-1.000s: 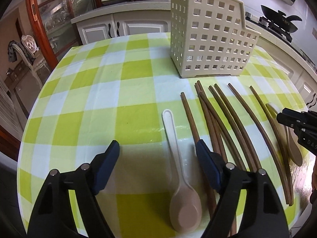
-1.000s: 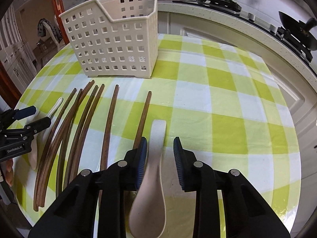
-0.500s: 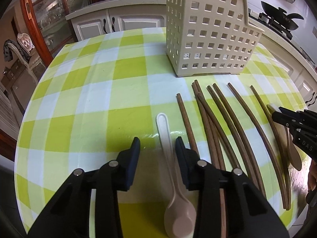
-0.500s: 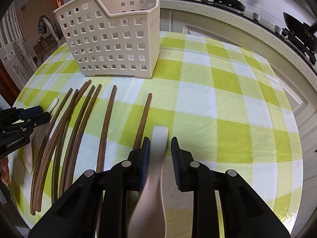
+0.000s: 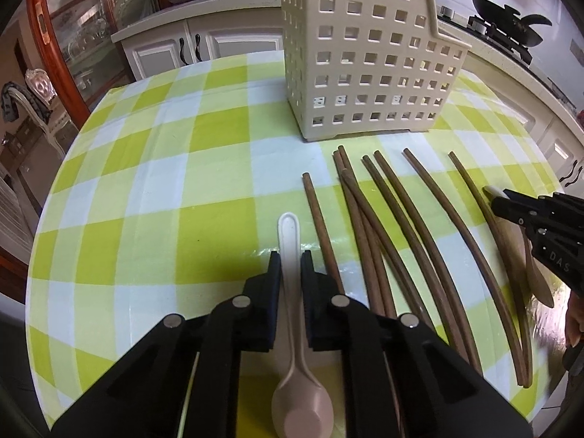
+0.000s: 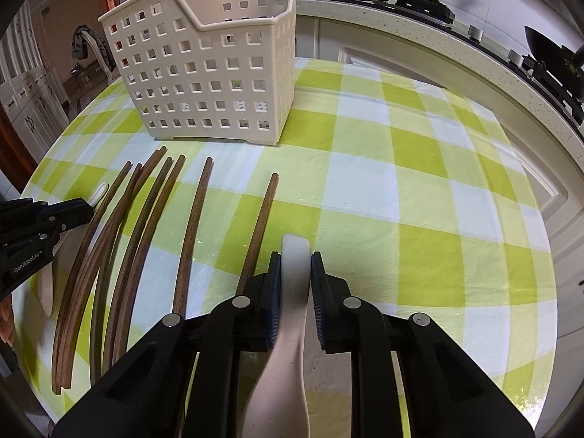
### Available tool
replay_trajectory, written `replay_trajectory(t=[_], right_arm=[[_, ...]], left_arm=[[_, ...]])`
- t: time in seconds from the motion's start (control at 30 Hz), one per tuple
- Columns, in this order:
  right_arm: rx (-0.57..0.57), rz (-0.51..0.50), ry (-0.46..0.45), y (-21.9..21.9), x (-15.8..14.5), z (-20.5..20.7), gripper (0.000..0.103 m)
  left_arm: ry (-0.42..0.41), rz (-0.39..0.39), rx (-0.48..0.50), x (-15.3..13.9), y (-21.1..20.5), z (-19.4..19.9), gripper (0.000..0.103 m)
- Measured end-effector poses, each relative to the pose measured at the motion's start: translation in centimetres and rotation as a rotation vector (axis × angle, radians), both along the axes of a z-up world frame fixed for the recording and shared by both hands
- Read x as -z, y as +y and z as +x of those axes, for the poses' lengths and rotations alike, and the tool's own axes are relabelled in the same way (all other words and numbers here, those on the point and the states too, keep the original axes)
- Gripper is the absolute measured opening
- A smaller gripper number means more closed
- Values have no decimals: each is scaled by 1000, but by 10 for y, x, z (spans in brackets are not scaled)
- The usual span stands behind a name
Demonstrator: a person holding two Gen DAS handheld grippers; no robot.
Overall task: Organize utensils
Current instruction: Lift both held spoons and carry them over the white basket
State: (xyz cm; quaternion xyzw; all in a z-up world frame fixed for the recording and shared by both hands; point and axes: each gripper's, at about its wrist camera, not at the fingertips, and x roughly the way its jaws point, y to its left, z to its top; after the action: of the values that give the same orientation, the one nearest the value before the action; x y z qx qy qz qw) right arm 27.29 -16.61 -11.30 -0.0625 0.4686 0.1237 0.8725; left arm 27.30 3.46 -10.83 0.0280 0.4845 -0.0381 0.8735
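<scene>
A: How do the left gripper [image 5: 291,266] jaws stand?

B: Nearly together and closing, with the handle of a pale spoon [image 5: 292,255] pressed between the pads at lower centre of the left wrist frame. Its bowl lies lower still, under the gripper body, on the green checked tablecloth [image 5: 146,189].

A: And the right gripper [image 6: 295,266]?

B: Narrow too, jaws closing on the flat handle of a white spoon [image 6: 296,273] at lower centre of its own frame; the pads touch both edges of it.

A: Where are the other utensils?

B: Brown chopsticks [image 5: 408,226] fan out right of centre in the left view, left of centre in the right view. The cream perforated basket [image 6: 211,73] stands upright beyond them, toward the top of both frames.

A: Any writing?

B: In the right wrist view, "GenRobot.AI" reads on the left gripper at the left edge. In the left wrist view, "DAS" shows on the right gripper at the right edge; the rest is cut off.
</scene>
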Motion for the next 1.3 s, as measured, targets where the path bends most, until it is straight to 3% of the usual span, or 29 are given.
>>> replay_trajectory(t=[0.33,0.77,1.07,1.3], right_arm=[[2,59,-93,-7,-34,-18,18],[-13,66,-199,-9,-77,-64,18],[-4,62,-252,-9,-92,-82,18],[-6,99,-322,-9,-115,-75,18]], left_arm=[[-120,-23,6,-41,1,-25,11],[-297,-55,36,-86,-5,-89,11],[-334,-57,39,-96,-2,-106,11],[-389,-59,43,-122,-3,-102,11]])
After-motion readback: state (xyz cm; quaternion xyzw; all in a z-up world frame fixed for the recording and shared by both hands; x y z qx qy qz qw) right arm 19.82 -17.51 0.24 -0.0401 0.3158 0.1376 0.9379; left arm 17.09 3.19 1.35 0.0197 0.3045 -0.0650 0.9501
